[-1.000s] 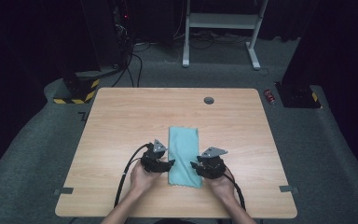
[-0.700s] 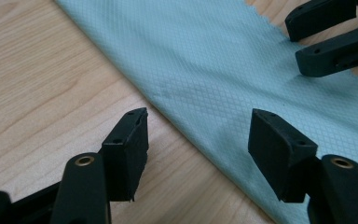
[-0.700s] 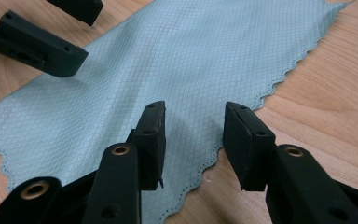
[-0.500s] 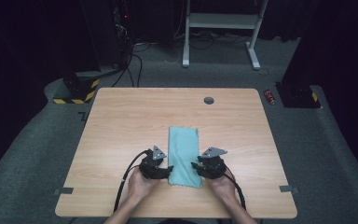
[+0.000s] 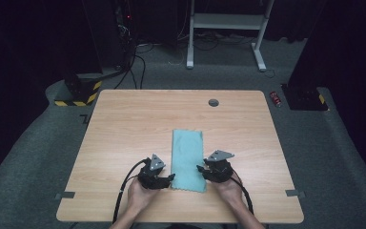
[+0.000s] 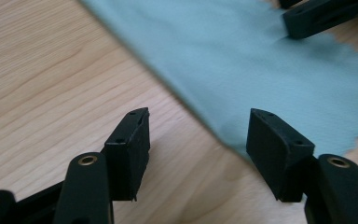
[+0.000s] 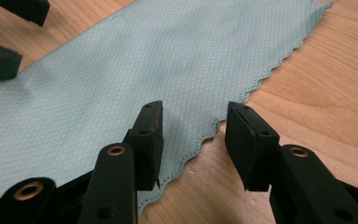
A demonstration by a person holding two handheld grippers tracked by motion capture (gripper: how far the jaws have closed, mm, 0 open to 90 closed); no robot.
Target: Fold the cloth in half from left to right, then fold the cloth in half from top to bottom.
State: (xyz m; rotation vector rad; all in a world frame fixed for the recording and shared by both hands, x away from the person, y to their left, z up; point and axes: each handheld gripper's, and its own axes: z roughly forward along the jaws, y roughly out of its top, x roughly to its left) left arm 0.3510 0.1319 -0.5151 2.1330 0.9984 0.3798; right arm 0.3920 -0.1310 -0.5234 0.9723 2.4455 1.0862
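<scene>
A light blue cloth [image 5: 188, 160] lies flat on the wooden surface [image 5: 124, 129], long side running away from the person, near the front edge. Left gripper [image 5: 167, 179] sits just beside the cloth's near left corner, jaws apart w/ nothing between them (bare wood under the gap). Right gripper [image 5: 201, 170] is at the cloth's right edge; its jaws have just been opening and straddle the scalloped hem, pads not pressing it.

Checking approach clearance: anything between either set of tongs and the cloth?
Nothing visible. The left tongs stand open at the teal cloth's near left edge, with bare table between them. The right tongs straddle its scalloped right edge, open, not yet pinching.
</scene>
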